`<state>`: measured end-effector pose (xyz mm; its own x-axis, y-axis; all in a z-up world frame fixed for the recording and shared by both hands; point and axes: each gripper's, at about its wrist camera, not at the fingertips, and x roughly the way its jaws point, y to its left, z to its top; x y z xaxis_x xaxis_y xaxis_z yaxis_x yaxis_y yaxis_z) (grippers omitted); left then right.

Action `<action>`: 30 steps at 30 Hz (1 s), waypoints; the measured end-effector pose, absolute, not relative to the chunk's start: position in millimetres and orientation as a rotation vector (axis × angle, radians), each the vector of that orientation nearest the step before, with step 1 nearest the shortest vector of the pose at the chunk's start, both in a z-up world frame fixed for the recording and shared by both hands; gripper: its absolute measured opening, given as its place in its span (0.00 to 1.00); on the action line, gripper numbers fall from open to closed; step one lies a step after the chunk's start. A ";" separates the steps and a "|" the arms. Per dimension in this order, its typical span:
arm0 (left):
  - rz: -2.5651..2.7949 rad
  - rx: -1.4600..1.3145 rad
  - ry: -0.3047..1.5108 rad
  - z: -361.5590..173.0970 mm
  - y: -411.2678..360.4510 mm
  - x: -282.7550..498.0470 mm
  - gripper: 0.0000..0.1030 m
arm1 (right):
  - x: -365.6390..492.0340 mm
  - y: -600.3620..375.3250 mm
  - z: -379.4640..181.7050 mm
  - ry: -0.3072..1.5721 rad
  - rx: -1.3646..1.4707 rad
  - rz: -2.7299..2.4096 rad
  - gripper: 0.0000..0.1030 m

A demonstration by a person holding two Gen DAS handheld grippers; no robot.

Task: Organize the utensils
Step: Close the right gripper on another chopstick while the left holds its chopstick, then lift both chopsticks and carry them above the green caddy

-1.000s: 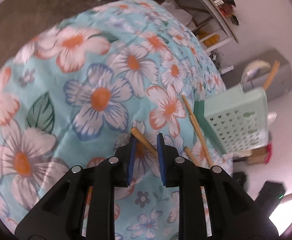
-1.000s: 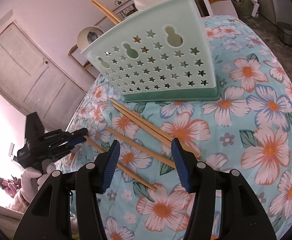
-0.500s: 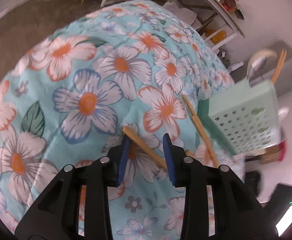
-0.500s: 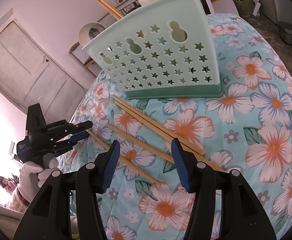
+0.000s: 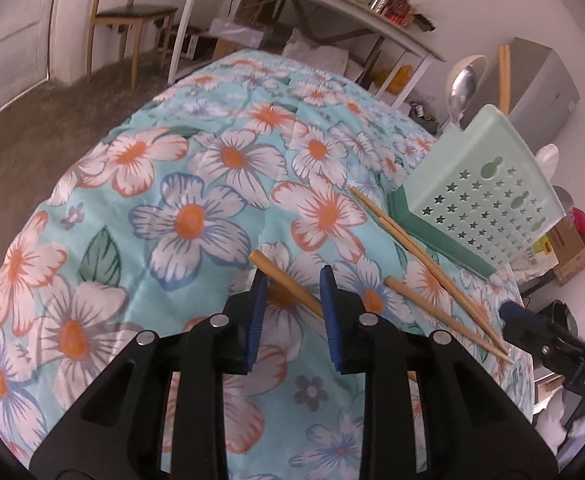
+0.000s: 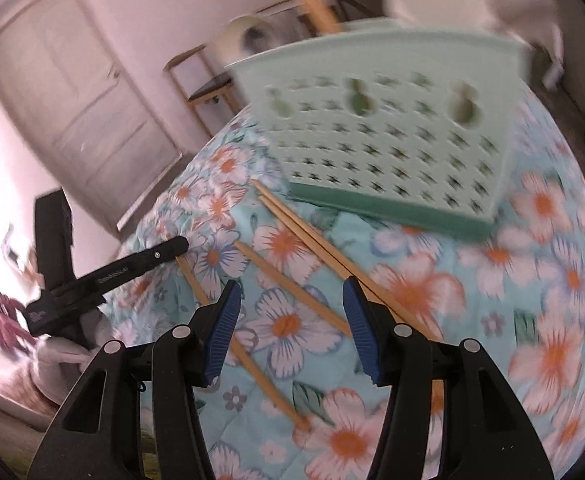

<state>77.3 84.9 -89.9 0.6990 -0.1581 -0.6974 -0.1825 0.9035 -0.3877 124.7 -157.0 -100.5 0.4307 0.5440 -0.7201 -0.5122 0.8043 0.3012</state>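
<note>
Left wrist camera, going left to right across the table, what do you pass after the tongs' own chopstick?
Chopstick between the left tongs, whose jaws are closing → short chopstick lying alone → pair of chopsticks → mint green utensil basket → tip of the right tongs.

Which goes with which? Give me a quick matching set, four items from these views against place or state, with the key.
Items:
1. metal spoon
2. chopstick nearest the left gripper
3. green caddy
4. chair

Places or states:
A. on the floor behind the table
B. stands on the floral cloth
C. upright inside the caddy
D. between closing blue pads

Pairs: 1-C, 2-D, 3-B, 4-A
</note>
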 end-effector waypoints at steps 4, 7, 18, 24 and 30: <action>-0.004 -0.454 0.768 -92.6 85.2 75.3 0.25 | 133.8 -125.5 -103.9 0.911 -0.082 0.722 0.44; -0.016 -0.467 0.757 -96.4 86.2 72.9 0.25 | 140.0 -104.3 -108.1 0.918 -0.155 0.761 0.40; -0.043 -0.496 0.744 -103.0 88.9 74.7 0.25 | 154.8 -57.2 -125.5 0.951 -0.353 0.802 0.34; -0.045 -0.500 0.744 -103.9 89.2 74.9 0.25 | 157.6 -54.3 -132.5 0.950 -0.385 0.799 0.16; -0.044 -0.498 0.744 -104.0 89.4 74.9 0.25 | 158.7 -64.6 -123.6 0.914 -0.337 0.765 0.07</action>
<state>74.9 89.4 -104.0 0.7407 -0.2115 -0.6377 -0.1345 0.8833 -0.4492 158.7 -64.6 -123.6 0.3759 0.4485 -0.8109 -0.7193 0.6929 0.0498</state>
